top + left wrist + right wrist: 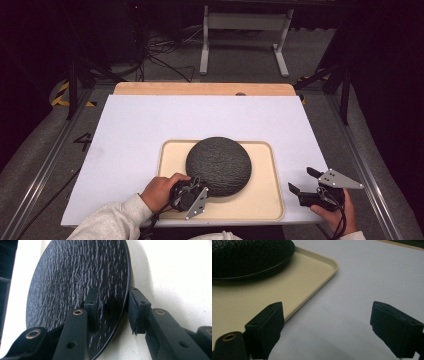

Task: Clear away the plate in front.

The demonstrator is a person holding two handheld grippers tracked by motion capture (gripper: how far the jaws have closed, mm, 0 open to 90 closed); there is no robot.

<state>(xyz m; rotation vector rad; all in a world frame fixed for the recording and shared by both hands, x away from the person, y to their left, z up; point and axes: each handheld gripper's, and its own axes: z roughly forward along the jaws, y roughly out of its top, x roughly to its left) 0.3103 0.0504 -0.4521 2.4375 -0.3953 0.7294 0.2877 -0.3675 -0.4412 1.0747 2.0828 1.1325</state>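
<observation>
White desk (150, 125), beige tray (265, 200): my left gripper (112, 307) straddles the black domed bowl's (218, 165) rim, jaws apart; I'd back off straight. Right gripper (306, 181) idles agape.

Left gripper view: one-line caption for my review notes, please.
Left gripper straddles the rim of the black textured round dish on the beige tray, one pad standing clear.

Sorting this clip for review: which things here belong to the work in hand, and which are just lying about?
In the job:
- black textured dome, its rim between the left gripper pads, one pad apart
- beige tray under it

Just about:
- right gripper, open, beside the tray
- white table sheet
- floor cables
</observation>
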